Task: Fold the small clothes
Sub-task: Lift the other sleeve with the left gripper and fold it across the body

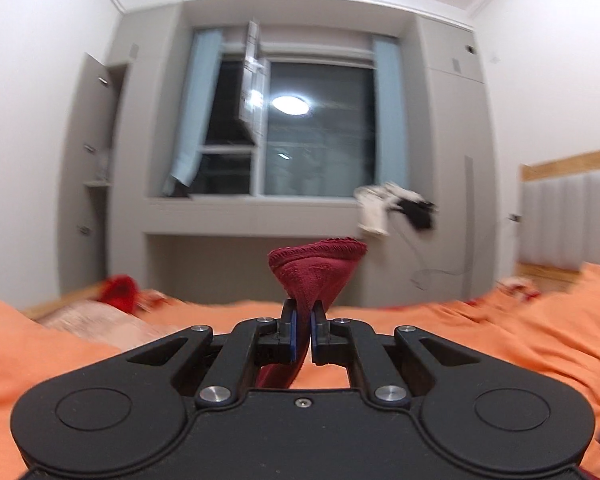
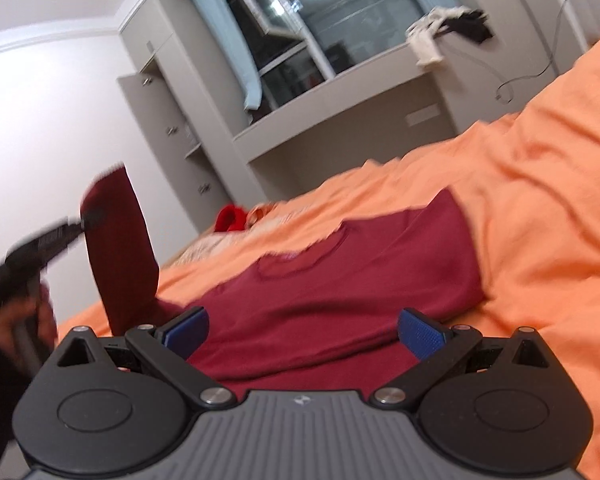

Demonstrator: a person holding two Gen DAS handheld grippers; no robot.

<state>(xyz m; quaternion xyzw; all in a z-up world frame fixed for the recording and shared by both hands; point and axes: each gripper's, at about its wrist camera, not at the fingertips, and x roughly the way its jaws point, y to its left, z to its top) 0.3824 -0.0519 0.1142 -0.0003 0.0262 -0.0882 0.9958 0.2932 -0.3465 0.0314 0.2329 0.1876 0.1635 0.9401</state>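
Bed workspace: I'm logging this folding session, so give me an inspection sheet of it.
Surface: orange bedsheet, rumpled.
Job's things: dark red shirt mostly flat on the sheet, one sleeve lifted.
Clutter: red item at the far bed edge; white and black clothes on the window ledge.
Grippers: left gripper shut on the shirt's sleeve; right gripper open over the shirt.
Cables: thin cord hanging off the ledge.
Surroundings: window, grey cabinets, white walls.
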